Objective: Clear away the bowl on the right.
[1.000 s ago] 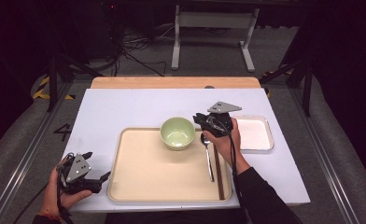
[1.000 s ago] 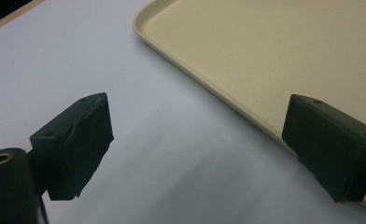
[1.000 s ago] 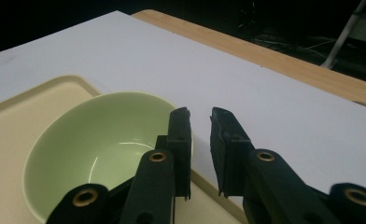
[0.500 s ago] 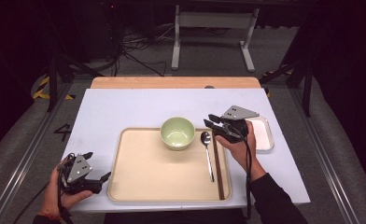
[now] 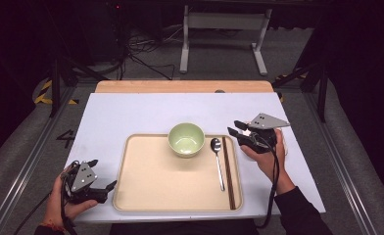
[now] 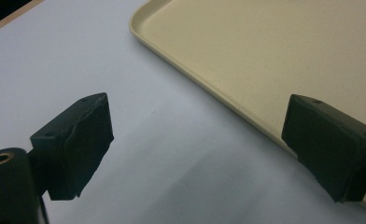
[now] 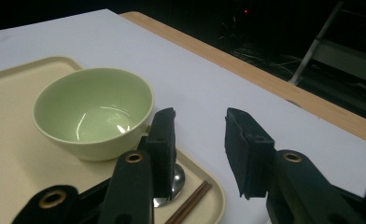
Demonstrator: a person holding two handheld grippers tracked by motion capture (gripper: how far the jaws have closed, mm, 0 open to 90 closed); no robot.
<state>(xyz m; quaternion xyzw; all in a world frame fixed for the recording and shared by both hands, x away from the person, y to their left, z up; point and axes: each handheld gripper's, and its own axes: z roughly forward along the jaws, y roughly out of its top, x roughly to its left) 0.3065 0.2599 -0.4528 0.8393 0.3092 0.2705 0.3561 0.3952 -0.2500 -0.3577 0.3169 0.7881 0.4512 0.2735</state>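
- Holding your right gripper (image 5: 240, 132) just off the tray's (image 5: 146, 196) right edge, you had its jaws apart with nothing between them; they had just been opening.
- You had the spoon (image 5: 217, 160) lying on the tray, bowl end up by the green bowl (image 5: 186, 139), handle running toward you.
- You had the dark chopsticks (image 5: 228, 172) lying just right of the spoon, along the tray's right rim.
- In the right gripper view, the green bowl (image 7: 93, 112) sat left of the jaws, with the spoon's bowl end (image 7: 176, 179) and the chopstick tips (image 7: 193, 198) low behind the left jaw.
- You held your left gripper (image 5: 103, 175) at the tray's near-left corner, jaws wide apart and empty over the white table (image 5: 131, 112).
- In the left gripper view, the tray's rim (image 6: 209, 91) ran between the two jaws.
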